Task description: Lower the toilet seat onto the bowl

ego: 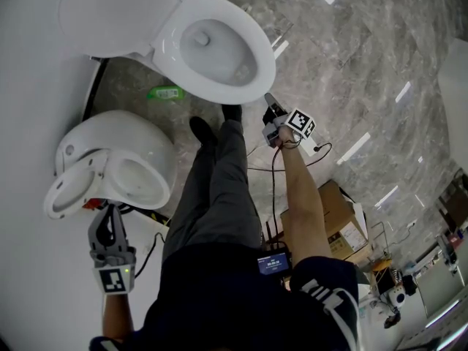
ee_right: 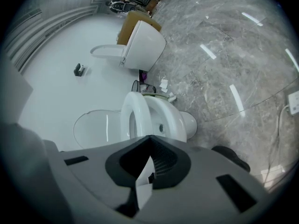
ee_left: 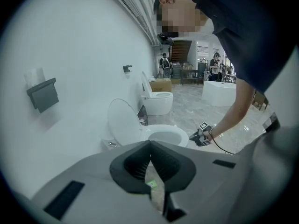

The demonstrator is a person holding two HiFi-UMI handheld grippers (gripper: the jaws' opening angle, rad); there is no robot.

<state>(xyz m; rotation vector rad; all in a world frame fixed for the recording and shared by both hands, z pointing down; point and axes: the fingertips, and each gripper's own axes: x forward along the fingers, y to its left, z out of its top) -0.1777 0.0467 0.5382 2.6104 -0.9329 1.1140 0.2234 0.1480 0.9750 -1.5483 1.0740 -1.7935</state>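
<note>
We see the raised seat (ego: pixel 110 9) tipped back at the wall, across the bowl (ego: pixel 267 68) from the right tongs (ego: pixel 269 101), which hover just beside the bowl's front rim with tips together, empty. The seat's long axis runs up from the hinge. The left tongs (ego: pixel 108 214), also tips together and empty, sit well apart by a second toilet (ego: pixel 139 145). We judge the right is nearer and must reach across. We cannot separate seat from lid.
</note>
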